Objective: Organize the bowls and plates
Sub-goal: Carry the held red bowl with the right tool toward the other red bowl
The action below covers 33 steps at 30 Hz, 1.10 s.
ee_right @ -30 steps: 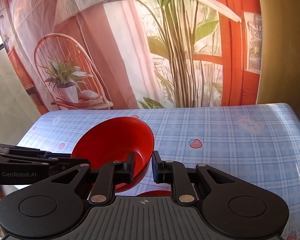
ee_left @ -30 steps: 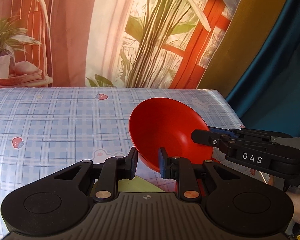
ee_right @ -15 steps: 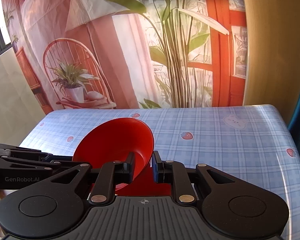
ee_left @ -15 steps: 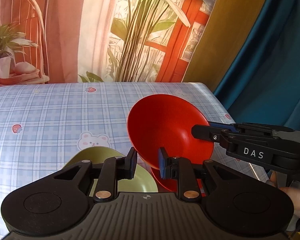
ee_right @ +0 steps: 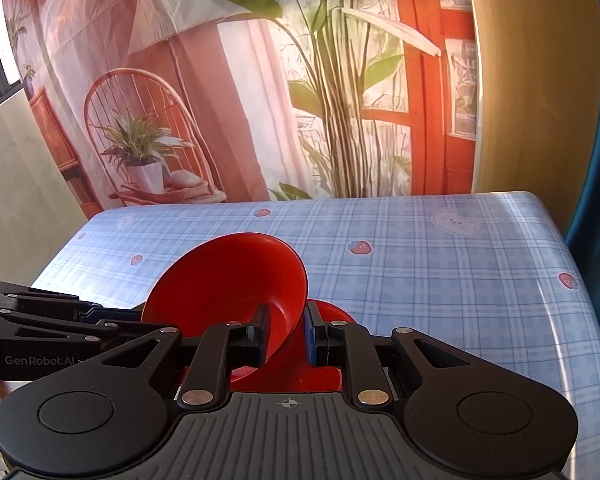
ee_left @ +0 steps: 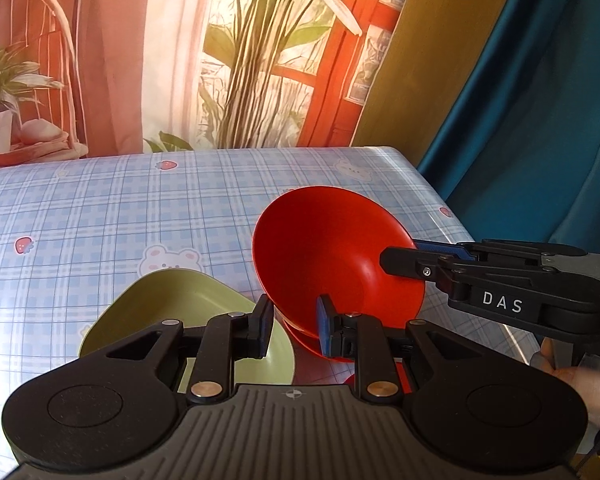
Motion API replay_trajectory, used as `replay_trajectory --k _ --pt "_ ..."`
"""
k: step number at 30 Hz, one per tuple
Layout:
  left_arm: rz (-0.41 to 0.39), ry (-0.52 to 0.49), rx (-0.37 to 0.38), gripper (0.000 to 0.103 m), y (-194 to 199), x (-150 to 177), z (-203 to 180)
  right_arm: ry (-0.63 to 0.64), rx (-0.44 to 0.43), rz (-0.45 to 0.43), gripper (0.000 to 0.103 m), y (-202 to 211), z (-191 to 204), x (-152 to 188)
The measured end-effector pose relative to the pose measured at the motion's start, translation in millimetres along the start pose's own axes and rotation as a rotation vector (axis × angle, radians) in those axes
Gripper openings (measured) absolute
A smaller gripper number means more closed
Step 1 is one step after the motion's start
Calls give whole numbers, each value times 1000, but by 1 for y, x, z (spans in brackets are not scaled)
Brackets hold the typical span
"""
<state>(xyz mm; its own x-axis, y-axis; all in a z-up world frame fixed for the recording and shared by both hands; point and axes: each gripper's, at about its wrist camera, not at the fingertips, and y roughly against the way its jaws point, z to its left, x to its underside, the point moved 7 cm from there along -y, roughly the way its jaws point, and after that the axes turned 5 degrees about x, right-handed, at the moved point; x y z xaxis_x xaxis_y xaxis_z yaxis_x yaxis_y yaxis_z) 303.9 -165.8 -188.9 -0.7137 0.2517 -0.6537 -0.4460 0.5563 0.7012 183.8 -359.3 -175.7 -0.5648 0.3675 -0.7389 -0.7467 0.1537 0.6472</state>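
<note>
Red bowl [ee_left: 332, 256]: held tilted above the tablecloth, its hollow facing the left wrist camera, gripped at opposite sides of its rim by both grippers.
Left gripper [ee_left: 292, 326]: fingers narrowed on the bowl's near, lower rim, the blue pad [ee_left: 323, 330] pressed to the inner face and the other finger behind the outer wall.
Right gripper [ee_right: 286, 334]: fingers drawn close on the rim at the bowl's right side; in the left wrist view its tip crosses the rim from the right, body marked "DAS" [ee_left: 502, 303].
Second red dish [ee_right: 320, 360]: lies flat on the cloth directly under the tilted bowl, mostly hidden by the right gripper's body; whether it is a plate or a bowl cannot be told.
Green dish [ee_left: 172, 308]: pale green with rounded corners, on the cloth just left of the red pieces, its near edge hidden behind the left gripper.
Tablecloth [ee_right: 440, 280]: glossy blue plaid printed with strawberries and bears, covering the table.
Backdrop [ee_right: 300, 80]: printed fabric showing a chair, potted plants, a lamp and a red window frame.
Curtain [ee_left: 520, 100]: teal, hanging at the right of the table.
</note>
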Motion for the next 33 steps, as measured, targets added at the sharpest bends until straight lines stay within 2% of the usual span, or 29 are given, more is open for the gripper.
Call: replay_trajectory --k 21,33 --pt "41 -4 30 24 -17 7 -3 -12 18 22 17 -5 -11 13" --pt "71 -28 44 24 -41 10 -11 -20 55 41 17 -13 -29 23"
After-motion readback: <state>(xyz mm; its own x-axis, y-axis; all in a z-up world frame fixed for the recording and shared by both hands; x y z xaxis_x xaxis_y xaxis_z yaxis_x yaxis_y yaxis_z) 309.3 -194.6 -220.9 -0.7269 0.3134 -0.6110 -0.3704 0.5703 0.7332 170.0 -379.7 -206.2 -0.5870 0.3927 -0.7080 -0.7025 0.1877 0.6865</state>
